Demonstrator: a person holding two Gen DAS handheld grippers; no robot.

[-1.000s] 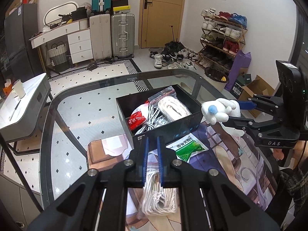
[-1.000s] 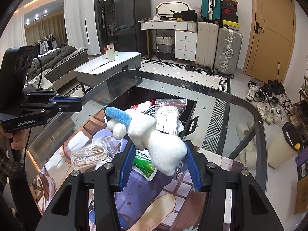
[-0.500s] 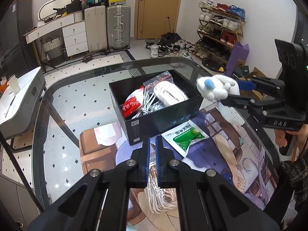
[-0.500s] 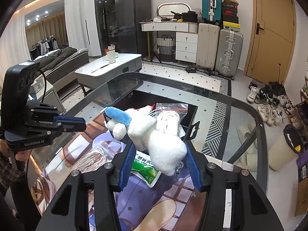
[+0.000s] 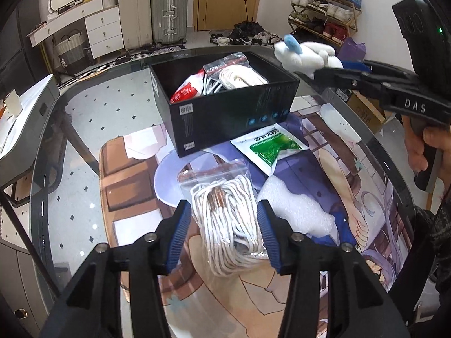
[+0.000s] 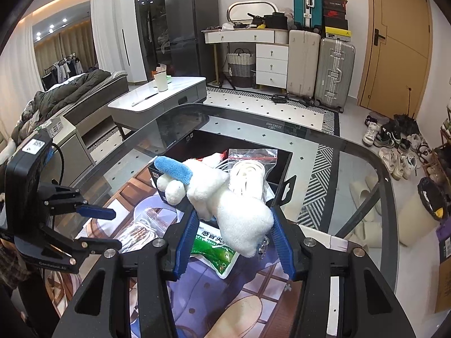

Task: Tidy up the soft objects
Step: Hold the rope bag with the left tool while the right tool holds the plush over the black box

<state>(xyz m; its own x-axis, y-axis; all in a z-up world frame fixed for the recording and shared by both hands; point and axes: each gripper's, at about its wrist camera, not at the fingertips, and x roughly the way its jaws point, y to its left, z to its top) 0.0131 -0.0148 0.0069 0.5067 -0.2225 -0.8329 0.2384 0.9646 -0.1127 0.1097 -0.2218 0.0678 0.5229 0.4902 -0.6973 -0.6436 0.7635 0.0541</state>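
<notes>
1. Left gripper (image 5: 222, 231): jaws spread wide and gripping nothing. It hangs over a clear zip bag of white cord (image 5: 225, 214), and the bag lies on the table mat (image 5: 129, 197) between the blue pads.
2. Black box (image 5: 225, 115): stands on the glass table (image 5: 70, 140) beyond the cord bag. It contains another bagged white cord (image 5: 239, 76) and a red-and-white packet (image 5: 183, 93).
3. Green sachet (image 5: 270, 146): lies flat on the mat, just in front of the box's near right corner. A piece of white foam (image 5: 293, 208) sits nearer the camera.
4. Right gripper (image 6: 231, 239): jaws clamped on the white plush toy (image 6: 225, 200), held in the air above the box's right end. The toy's blue ear (image 6: 173, 169) points toward the box.
</notes>
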